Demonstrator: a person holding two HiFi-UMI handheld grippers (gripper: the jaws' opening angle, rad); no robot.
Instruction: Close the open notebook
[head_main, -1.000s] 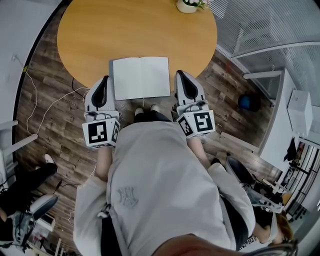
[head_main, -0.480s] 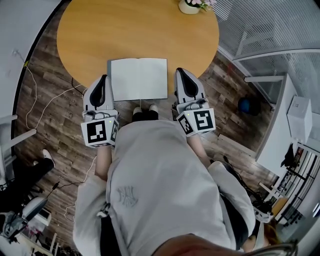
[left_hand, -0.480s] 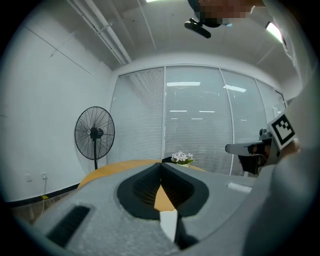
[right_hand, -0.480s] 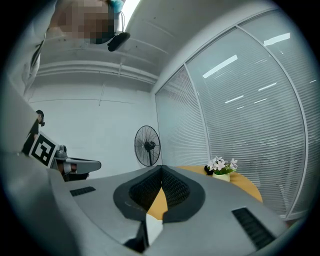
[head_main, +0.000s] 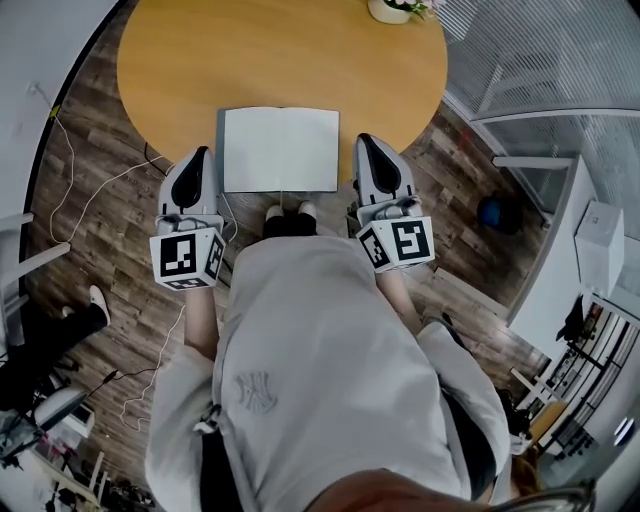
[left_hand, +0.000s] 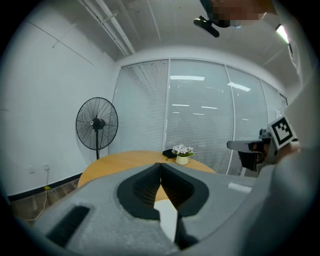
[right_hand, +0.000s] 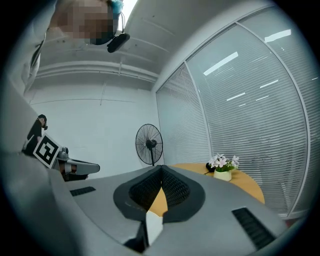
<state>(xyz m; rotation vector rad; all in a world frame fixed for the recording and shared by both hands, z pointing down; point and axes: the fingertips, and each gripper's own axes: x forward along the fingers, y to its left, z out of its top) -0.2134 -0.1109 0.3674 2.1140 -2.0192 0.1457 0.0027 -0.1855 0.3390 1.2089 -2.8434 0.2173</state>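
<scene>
The open notebook (head_main: 278, 150) lies flat with white blank pages up, at the near edge of the round wooden table (head_main: 280, 50). My left gripper (head_main: 201, 153) hangs just left of it, off the table's rim, jaws together with nothing in them. My right gripper (head_main: 366, 140) is just right of the notebook, also shut and empty. In the left gripper view the jaw tips (left_hand: 161, 165) meet, with a strip of white page (left_hand: 167, 212) showing below them. The right gripper view shows the same: tips (right_hand: 161, 167) closed, a white page corner (right_hand: 154, 226) beneath.
A white pot of flowers (head_main: 400, 8) stands at the table's far edge. A standing fan (left_hand: 96, 125) is by the white wall, and glass walls with blinds are behind. Cables (head_main: 90, 200) trail on the wood floor at left, near another person's feet (head_main: 60, 340).
The left gripper's marker cube has swung a little to the left, away from the notebook. The notebook and the right gripper have kept their places.
</scene>
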